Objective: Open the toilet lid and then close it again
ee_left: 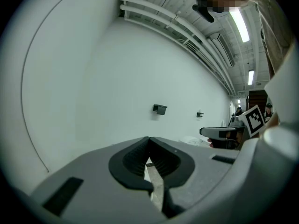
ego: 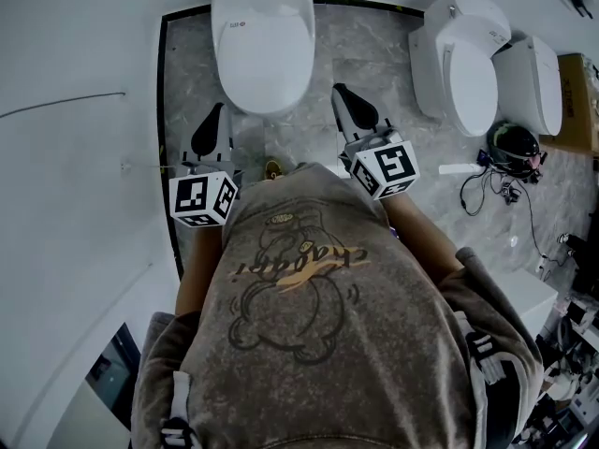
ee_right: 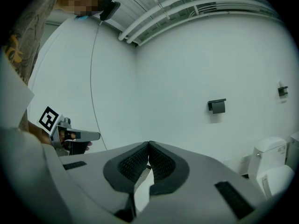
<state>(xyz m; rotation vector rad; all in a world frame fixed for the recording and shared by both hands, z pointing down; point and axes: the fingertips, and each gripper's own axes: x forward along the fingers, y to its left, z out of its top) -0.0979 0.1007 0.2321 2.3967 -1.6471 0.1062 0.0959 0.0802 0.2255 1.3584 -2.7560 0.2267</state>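
Toilet lid [ego: 262, 40] down, straight ahead of us on marble floor [ego: 365, 45]. Left gripper [ego: 219, 110] and right gripper [ego: 340, 90] both closed, empty, flanking its front end without touching. We judge the best move: slip one tip under front lip, raise slowly toward hinge. Lip underside hidden from above; gripper views face wall, miss lid.

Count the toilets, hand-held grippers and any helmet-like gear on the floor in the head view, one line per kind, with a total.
Toilets: 3
Hand-held grippers: 2
Dark helmet-like object: 1
Total: 6
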